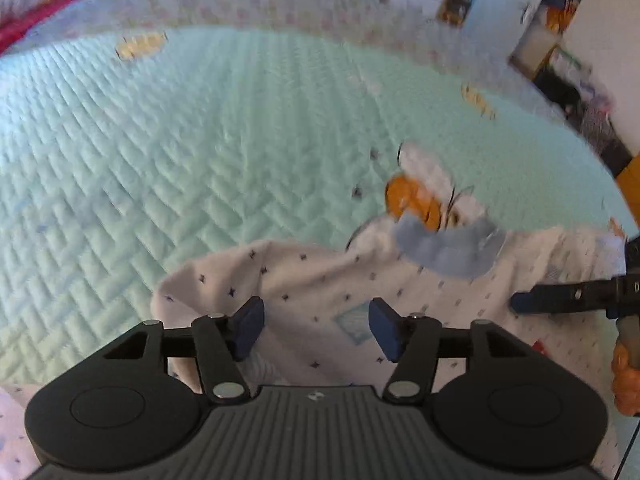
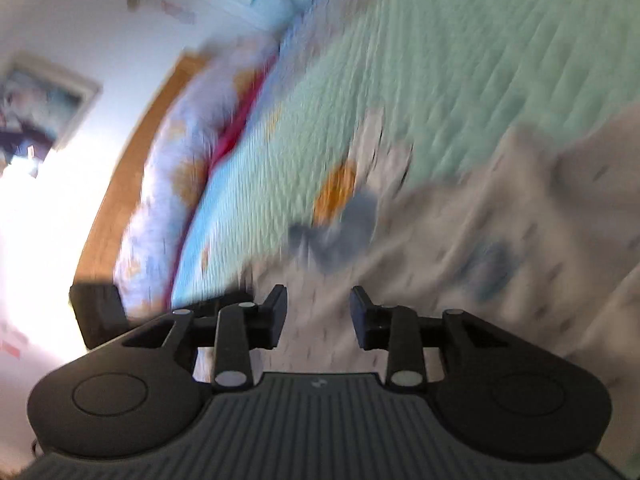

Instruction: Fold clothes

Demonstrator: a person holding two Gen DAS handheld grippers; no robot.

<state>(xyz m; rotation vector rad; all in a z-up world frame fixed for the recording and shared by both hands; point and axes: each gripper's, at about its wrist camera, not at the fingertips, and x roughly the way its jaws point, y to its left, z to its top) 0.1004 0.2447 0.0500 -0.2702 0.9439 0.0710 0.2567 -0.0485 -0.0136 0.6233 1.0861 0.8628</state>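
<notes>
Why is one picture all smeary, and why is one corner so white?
Right wrist view: motion blur smears the quilt and shirt; the left side is glare, washed white; only the right gripper looks sharp. Left wrist view: milder blur, shirt dots readable, left gripper crisp; fisheye bends the quilt edge.

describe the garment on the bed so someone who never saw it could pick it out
Start from the pale green quilted bedspread that fills most of the left wrist view. At its near edge, just ahead of the open left tool, lies a crumpled white garment. Small dark star-like specks cover it, and a blue collar with an orange patch beside it sets it apart from the bedding.
</notes>
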